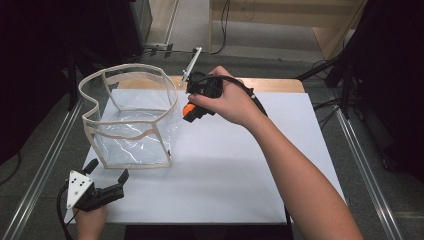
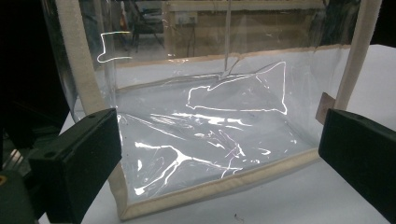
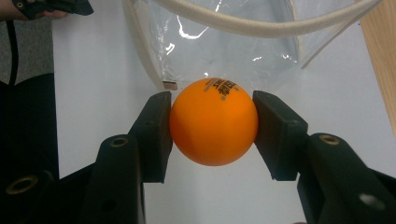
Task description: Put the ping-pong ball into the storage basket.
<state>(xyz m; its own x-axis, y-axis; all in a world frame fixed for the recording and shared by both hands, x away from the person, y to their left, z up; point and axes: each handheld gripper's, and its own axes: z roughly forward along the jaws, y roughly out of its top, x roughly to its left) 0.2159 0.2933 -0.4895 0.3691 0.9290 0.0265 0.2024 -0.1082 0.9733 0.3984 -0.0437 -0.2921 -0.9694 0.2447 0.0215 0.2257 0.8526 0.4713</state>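
- We have the orange ball (image 3: 213, 122) pinched between the right gripper (image 3: 212, 128) fingers (image 3: 154, 135), closed on both its sides; it sits centre frame in the right gripper view, beside the clear bag (image 1: 131, 116) on the white counter (image 1: 240, 170).
- Our left gripper (image 1: 106, 173), lower left of the high view, has its fingers spread wide and empty, facing the bag.
- Risk, we judge: the bag's soft rim could fold under a nudge, and the ball would bounce away across the counter.
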